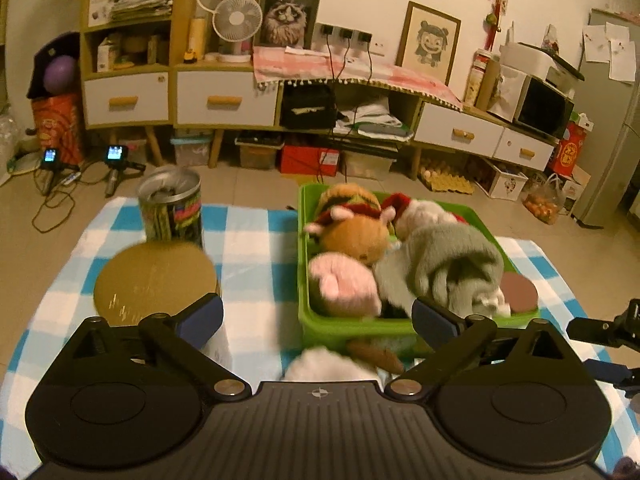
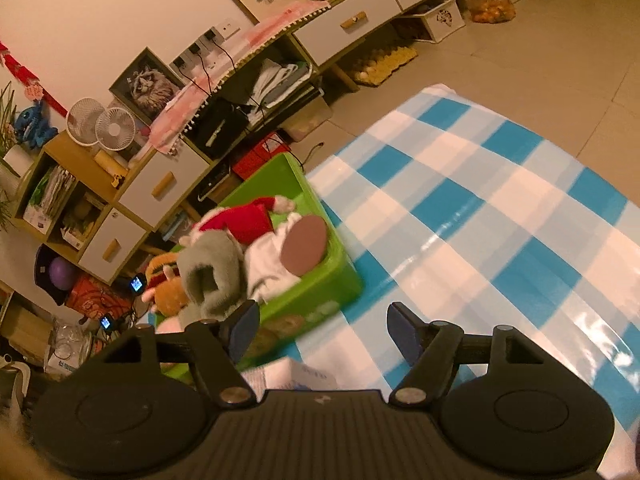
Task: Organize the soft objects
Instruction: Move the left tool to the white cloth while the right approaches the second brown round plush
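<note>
We looked down from each tool, close over the checked cloth (image 1: 256,240); the right view rolled sideways. Both shared the green bin (image 1: 344,326) and sideboard (image 2: 160,188).

Open can (image 1: 170,208) behind round gold lid (image 1: 156,280); checked cloth (image 2: 480,208); two fans (image 1: 236,20).

A blue-and-white checked cloth (image 1: 256,240) carries a green bin (image 1: 320,326) and two tins (image 1: 172,212).
</note>
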Demonstrator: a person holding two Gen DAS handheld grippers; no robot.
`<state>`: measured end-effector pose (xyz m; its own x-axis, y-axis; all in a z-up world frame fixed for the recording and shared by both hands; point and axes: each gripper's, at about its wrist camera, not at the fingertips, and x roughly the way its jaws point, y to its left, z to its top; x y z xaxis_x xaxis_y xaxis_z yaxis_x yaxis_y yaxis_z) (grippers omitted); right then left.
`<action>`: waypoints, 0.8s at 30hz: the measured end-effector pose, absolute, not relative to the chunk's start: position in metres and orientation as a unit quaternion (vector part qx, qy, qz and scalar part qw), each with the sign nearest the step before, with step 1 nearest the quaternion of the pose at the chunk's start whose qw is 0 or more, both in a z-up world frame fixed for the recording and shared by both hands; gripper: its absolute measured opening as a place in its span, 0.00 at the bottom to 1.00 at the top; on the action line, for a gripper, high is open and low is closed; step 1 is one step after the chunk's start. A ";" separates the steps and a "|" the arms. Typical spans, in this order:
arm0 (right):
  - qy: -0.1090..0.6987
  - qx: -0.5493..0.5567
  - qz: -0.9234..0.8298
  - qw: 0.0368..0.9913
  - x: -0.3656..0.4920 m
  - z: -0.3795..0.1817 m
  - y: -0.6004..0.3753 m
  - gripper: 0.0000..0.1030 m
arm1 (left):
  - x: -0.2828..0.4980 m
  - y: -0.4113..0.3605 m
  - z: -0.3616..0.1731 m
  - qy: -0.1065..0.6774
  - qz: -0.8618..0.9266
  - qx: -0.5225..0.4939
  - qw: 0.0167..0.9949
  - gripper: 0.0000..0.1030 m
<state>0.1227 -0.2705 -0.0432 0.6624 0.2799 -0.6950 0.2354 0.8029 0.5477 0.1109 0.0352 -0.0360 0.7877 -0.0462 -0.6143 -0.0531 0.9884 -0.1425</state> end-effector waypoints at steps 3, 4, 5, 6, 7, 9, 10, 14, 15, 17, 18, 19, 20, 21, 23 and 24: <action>0.416 0.304 0.017 0.857 0.114 -0.045 -0.270 0.63 | 0.100 0.036 -0.042 0.330 0.000 -0.079 0.941 0.95; 0.419 0.299 0.019 0.857 0.111 -0.046 -0.269 0.63 | 0.097 0.037 -0.044 0.332 0.000 -0.079 0.940 0.95; 0.420 0.296 0.022 0.857 0.108 -0.047 -0.268 0.63 | 0.094 0.038 -0.046 0.336 0.000 -0.078 0.939 0.95; 0.422 0.293 0.025 0.857 0.106 -0.048 -0.267 0.63 | 0.092 0.039 -0.048 0.338 -0.001 -0.078 0.938 0.95; 0.425 0.290 0.027 0.857 0.104 -0.049 -0.267 0.63 | 0.088 0.040 -0.051 0.339 -0.002 -0.077 0.938 0.95; 0.431 0.285 0.034 0.856 0.101 -0.052 -0.266 0.65 | 0.080 0.043 -0.057 0.341 -0.006 -0.074 0.937 0.95; 0.434 0.281 0.039 0.855 0.099 -0.053 -0.264 0.65 | 0.077 0.044 -0.061 0.344 -0.008 -0.069 0.936 0.95; 0.439 0.263 0.061 0.857 0.091 -0.058 -0.258 0.68 | 0.070 0.050 -0.073 0.354 -0.013 -0.050 0.934 0.95; 0.439 0.255 0.065 0.859 0.089 -0.058 -0.256 0.68 | 0.068 0.052 -0.076 0.356 -0.014 -0.051 0.933 0.95; 0.441 0.238 0.070 0.863 0.087 -0.059 -0.253 0.68 | 0.065 0.056 -0.083 0.363 -0.016 -0.053 0.930 0.95; 0.441 0.228 0.071 0.865 0.085 -0.059 -0.251 0.68 | 0.063 0.058 -0.085 0.365 -0.017 -0.053 0.929 0.95; 0.440 0.219 0.074 0.868 0.084 -0.059 -0.250 0.68 | 0.062 0.059 -0.087 0.366 -0.019 -0.051 0.929 0.95; 0.440 0.212 0.076 0.869 0.083 -0.059 -0.249 0.68 | 0.061 0.060 -0.090 0.366 -0.020 -0.048 0.929 0.95; 0.440 0.205 0.079 0.871 0.083 -0.059 -0.247 0.68 | 0.059 0.061 -0.091 0.367 -0.022 -0.045 0.929 0.95; 0.439 0.192 0.085 0.874 0.082 -0.059 -0.244 0.68 | 0.057 0.062 -0.095 0.366 -0.027 -0.042 0.929 0.95; 0.438 0.186 0.089 0.875 0.081 -0.059 -0.243 0.68 | 0.056 0.063 -0.096 0.365 -0.029 -0.040 0.930 0.95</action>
<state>0.0812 -0.2426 -0.0595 0.6011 0.3180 -0.7331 0.0073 0.9152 0.4029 0.0555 0.0630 -0.0958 0.7312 -0.0833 -0.6770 0.0248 0.9951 -0.0957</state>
